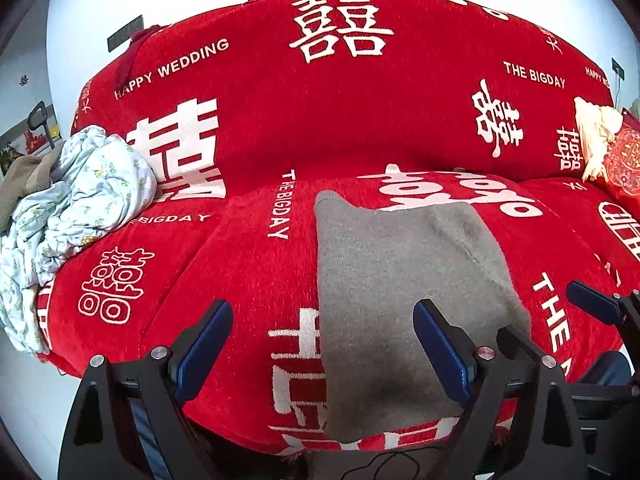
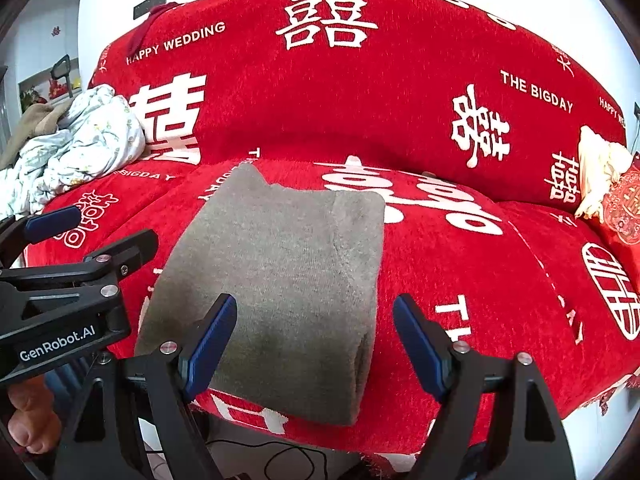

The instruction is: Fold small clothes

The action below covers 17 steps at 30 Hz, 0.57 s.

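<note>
A grey knit garment [image 1: 404, 292] lies folded into a long rectangle on the red sofa seat [image 1: 248, 280]; it also shows in the right wrist view [image 2: 280, 280]. My left gripper [image 1: 324, 344] is open and empty, held just above the garment's near left part. My right gripper [image 2: 316, 340] is open and empty, over the garment's near right edge. The right gripper shows at the right edge of the left wrist view [image 1: 600, 304]. The left gripper shows at the left of the right wrist view [image 2: 80, 236].
A crumpled pale floral cloth [image 1: 76, 208] lies at the sofa's left end, also in the right wrist view [image 2: 76, 148]. A cream cloth [image 1: 596, 132] and a red cushion [image 1: 624, 156] sit at the right end. The sofa back [image 1: 340, 100] rises behind. A black cable [image 2: 280, 456] lies on the floor below.
</note>
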Tool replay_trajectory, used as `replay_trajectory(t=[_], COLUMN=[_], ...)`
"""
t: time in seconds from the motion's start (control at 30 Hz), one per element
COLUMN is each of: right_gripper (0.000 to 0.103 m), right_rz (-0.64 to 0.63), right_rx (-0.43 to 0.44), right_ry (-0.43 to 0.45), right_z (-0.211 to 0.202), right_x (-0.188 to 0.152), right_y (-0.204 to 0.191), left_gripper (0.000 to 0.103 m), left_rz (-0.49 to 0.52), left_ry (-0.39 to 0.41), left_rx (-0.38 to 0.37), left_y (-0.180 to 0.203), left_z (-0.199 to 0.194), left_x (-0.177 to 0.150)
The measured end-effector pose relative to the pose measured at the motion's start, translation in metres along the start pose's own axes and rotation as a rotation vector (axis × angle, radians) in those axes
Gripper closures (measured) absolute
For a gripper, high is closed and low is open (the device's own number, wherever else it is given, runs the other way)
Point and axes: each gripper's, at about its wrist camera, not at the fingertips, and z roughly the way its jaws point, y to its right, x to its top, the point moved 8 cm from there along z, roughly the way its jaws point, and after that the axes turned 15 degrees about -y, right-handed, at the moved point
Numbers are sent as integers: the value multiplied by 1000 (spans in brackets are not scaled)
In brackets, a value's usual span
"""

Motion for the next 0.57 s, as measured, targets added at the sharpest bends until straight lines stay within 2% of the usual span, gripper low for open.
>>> replay_trajectory(t=[0.57], right_gripper=[20], right_rz=[-9], right_rx=[8], right_ry=[-13], right_z=[3], right_x=[-1], right_y=[-1], left_gripper=[11], left_rz=[12], left_ry=[-1], left_rx=[-1], left_y=[3], left_z=[-2], left_x=[-3])
